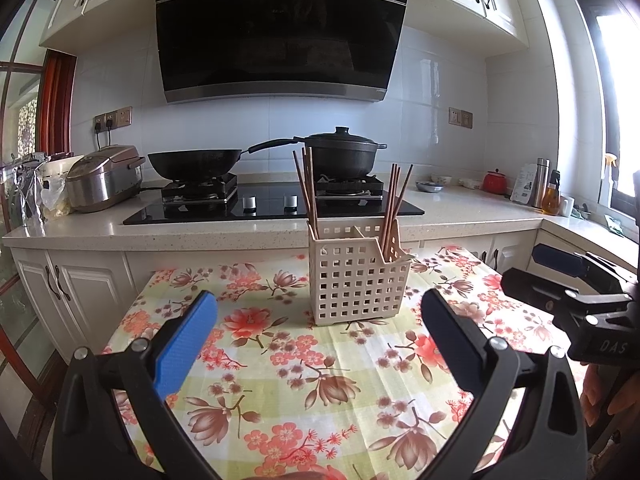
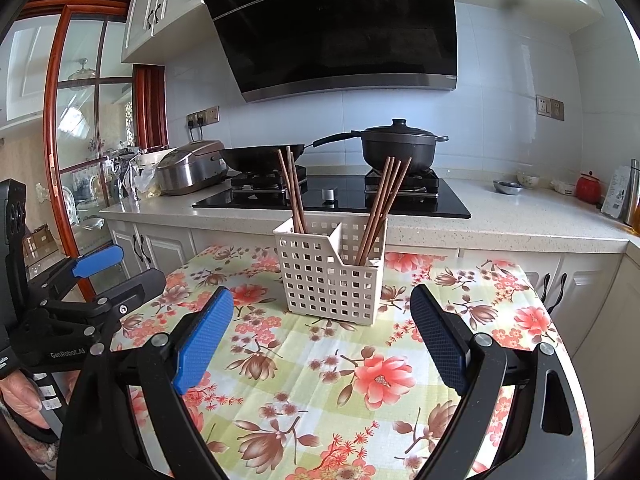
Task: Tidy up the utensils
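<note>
On the left, the left tongs (image 1: 316, 336) hang over the near part of the desk (image 1: 280, 380), spread wide with nothing between their blue pads; the right wrist view shows them from the side at its left edge, also holding nothing. Past them, toward the far middle of the flowered desk, stands the caddy (image 1: 356, 276), a pale lattice box split by a wall into a left and a right compartment. A few chopsticks (image 1: 307, 192) lean in the left compartment, and a second bunch (image 1: 394, 208) leans in the right one, all upright with tips fanned out. On the right, the right tongs (image 2: 320, 340) hover near the caddy's front, likewise gaping wide and empty. No loose utensil lies anywhere on the cloth that either view takes in, so the sorting looks finished or nearly so: every stick in sight is already in the caddy. What may be left, at a guess, is evening out the two bunches or pulling both tongs away. Beyond the desk, a hob with pots is uninvolved.
</note>
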